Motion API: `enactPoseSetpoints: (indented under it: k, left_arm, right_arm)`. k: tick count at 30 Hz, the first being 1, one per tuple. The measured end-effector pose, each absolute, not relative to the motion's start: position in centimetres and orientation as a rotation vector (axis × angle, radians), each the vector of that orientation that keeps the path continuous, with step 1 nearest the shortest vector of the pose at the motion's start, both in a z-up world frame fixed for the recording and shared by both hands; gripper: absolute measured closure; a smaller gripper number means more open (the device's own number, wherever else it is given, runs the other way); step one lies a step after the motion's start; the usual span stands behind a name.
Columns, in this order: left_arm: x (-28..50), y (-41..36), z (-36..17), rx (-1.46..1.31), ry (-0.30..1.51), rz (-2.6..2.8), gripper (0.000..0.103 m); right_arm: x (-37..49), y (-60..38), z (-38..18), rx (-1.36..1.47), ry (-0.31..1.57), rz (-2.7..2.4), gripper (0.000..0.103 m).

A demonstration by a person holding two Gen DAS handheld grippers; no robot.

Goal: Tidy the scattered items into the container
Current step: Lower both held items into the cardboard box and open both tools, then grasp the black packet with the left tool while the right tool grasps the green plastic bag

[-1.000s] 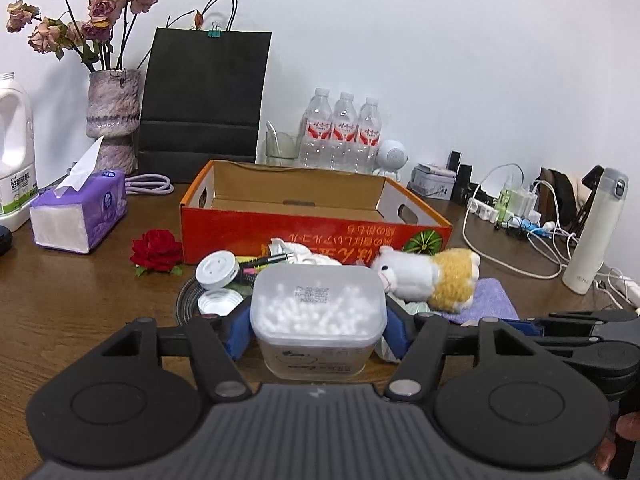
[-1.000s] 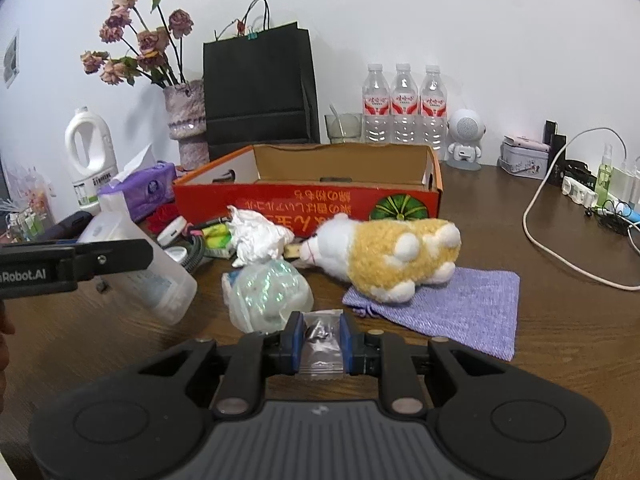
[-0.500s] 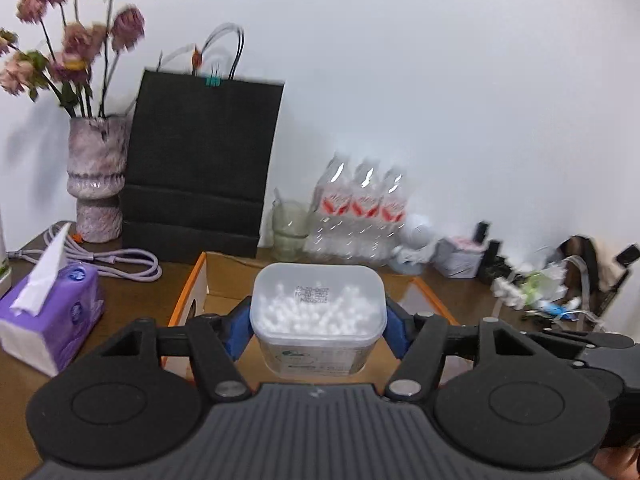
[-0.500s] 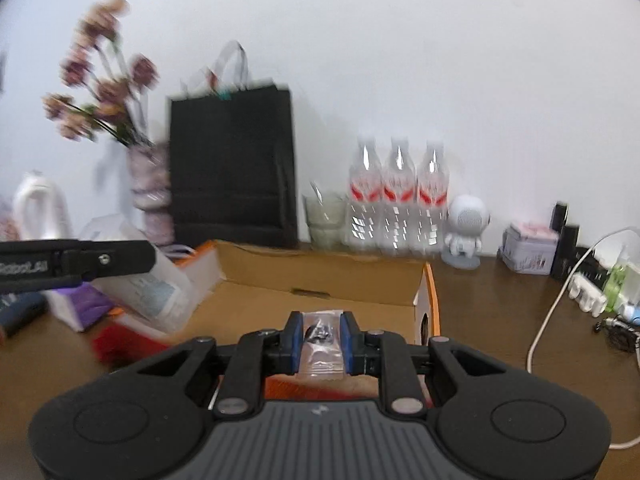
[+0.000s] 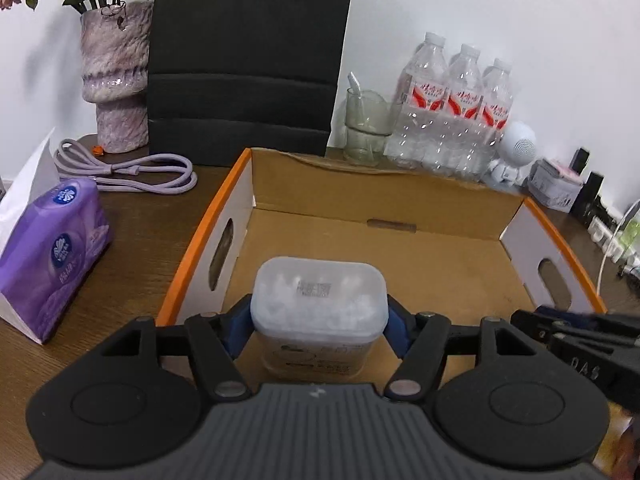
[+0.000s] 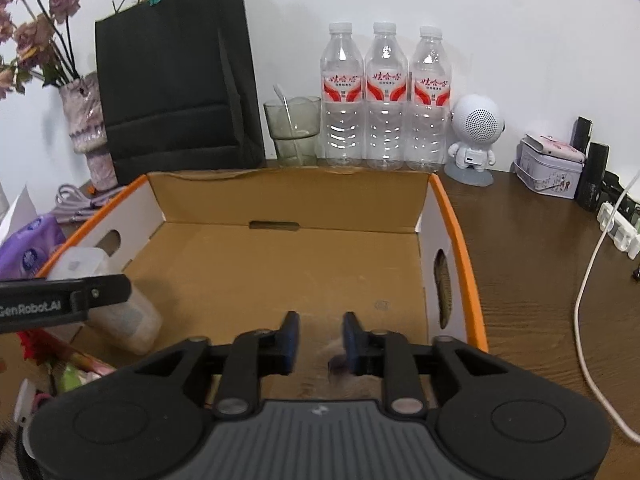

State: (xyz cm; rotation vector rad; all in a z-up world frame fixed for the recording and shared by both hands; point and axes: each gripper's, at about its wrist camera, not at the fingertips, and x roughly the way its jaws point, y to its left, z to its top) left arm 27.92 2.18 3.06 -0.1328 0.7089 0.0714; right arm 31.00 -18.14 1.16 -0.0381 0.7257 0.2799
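My left gripper [image 5: 318,320] is shut on a frosted plastic box of cotton swabs [image 5: 319,300] and holds it over the near left part of the open orange cardboard box [image 5: 400,264]. The swab box also shows in the right wrist view [image 6: 120,312], with the left gripper [image 6: 60,300] on it. My right gripper [image 6: 319,336] is open and empty over the near edge of the cardboard box [image 6: 456,240]. A blurred dark and tan patch lies just below its fingertips. The box floor is bare cardboard.
A purple tissue pack [image 5: 52,256] and a coiled lilac cable [image 5: 128,172] lie left of the box. Behind it stand a black paper bag [image 6: 176,92], a vase [image 5: 114,80], a glass [image 6: 294,128], three water bottles [image 6: 386,100] and a white robot speaker [image 6: 476,136]. Cables run at right [image 6: 592,280].
Both grippers moved forward and down over the cardboard box. The right gripper opened and the small clear packet it held is gone from its fingers. The left still holds the swab box.
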Motion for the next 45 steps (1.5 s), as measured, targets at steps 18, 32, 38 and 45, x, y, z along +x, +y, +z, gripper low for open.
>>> enactPoseSetpoints:
  k: [18,32,38,45]
  left_arm:
    - [17.8,1.2,9.3,-0.088,0.479,-0.053,0.000]
    - [5.3,4.7,2.1,-0.100,0.595,-0.087,0.000]
    - [2.7,5.4,1.3,-0.185,0.588,-0.061,0.000]
    - [2.4,5.6,0.5,-0.168,0.610,-0.046,0.000]
  right_arm:
    - [22.4,-18.9,7.5,-0.090,0.550,0.338,0.000]
    - [6.1,-21.1,3.1,-0.085,0.546,0.406,0.000]
    - [4.2,-21.6,0.1,0.011,0.643,0.402,0.000]
    - [3.9,-20.7,0.0,-0.024,0.635,0.393,0.000]
